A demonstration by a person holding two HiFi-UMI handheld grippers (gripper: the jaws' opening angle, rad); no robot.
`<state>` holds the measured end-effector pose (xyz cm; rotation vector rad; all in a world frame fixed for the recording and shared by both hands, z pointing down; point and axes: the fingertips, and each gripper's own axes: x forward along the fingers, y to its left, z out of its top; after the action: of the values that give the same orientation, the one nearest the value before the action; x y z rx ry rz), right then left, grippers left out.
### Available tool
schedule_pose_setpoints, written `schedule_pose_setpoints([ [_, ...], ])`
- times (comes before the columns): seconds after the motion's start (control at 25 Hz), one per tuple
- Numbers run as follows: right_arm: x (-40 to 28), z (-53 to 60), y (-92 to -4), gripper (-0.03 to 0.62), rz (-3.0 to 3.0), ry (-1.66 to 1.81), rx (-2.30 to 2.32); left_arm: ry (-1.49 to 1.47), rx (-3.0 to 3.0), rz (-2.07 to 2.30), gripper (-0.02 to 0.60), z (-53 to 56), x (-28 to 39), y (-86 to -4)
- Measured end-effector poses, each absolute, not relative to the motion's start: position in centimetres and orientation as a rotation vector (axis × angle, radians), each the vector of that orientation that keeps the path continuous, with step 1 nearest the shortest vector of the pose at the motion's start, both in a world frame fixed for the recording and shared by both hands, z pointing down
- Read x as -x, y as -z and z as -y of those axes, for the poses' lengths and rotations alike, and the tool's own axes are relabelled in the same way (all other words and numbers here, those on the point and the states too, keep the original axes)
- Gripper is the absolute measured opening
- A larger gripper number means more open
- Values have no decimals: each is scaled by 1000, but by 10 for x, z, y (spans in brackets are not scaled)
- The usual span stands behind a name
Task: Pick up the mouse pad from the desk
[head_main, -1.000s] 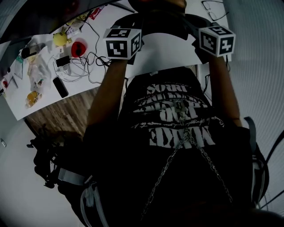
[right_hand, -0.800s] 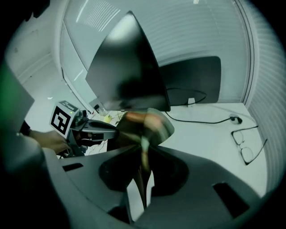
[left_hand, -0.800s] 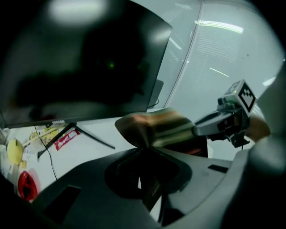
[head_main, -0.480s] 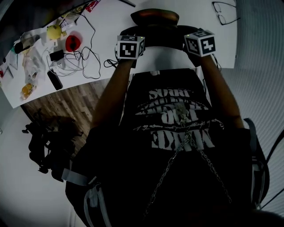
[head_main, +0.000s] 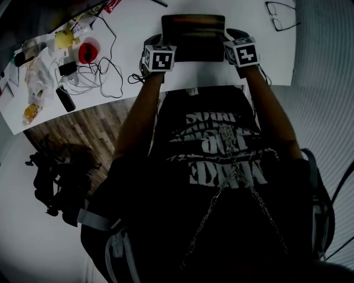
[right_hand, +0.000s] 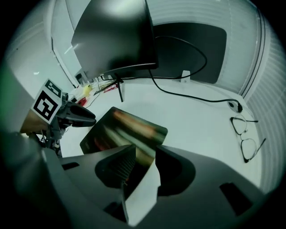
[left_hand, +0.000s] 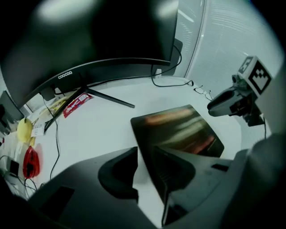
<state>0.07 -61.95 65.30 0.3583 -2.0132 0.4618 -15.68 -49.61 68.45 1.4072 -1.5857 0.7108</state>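
The dark mouse pad (head_main: 193,36) lies flat on the white desk (head_main: 133,22), in front of the monitor. My left gripper (head_main: 151,46) is at the pad's left edge and my right gripper (head_main: 234,41) at its right edge. In the left gripper view the pad (left_hand: 178,129) has its left edge running between the jaws of the left gripper (left_hand: 145,170). Those jaws are opening, with gaps on both sides. In the right gripper view the pad (right_hand: 129,129) has its right edge between the jaws of the right gripper (right_hand: 143,167), which are also opening off it.
A curved monitor (left_hand: 89,40) stands behind the pad on a splayed foot. Glasses (head_main: 282,16) lie to the right. Cables (head_main: 105,72), a red object (head_main: 88,52), a yellow object (head_main: 63,38) and a phone (head_main: 63,99) clutter the desk's left. The near desk edge runs by my forearms.
Both grippers came down together with the pad, from raised in front of the chest to the desk. The pad went from bowed between them to flat, and both sets of jaws parted.
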Motion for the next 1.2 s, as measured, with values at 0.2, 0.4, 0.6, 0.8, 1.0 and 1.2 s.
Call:
schedule_pose_setpoints([
  [0.2,13,619,-590,109,2220,-363,-410,-559,-1514,1729,72,493,171,-620],
  [0.4,52,610,-464,12,2581,-136,-510,-270,-1772,1960,8,516,182,-490],
  [0.6,61,594,-362,0,2820,1,-610,-52,-1957,2159,6,516,185,-373],
  [0.8,57,583,-331,0,2814,36,-727,44,-2046,2191,6,507,186,-324],
  [1.0,53,564,-321,0,2820,41,-782,46,-2079,2167,6,492,185,-320],
  [1.2,52,548,-322,0,2785,64,-833,71,-2091,2113,6,479,184,-332],
])
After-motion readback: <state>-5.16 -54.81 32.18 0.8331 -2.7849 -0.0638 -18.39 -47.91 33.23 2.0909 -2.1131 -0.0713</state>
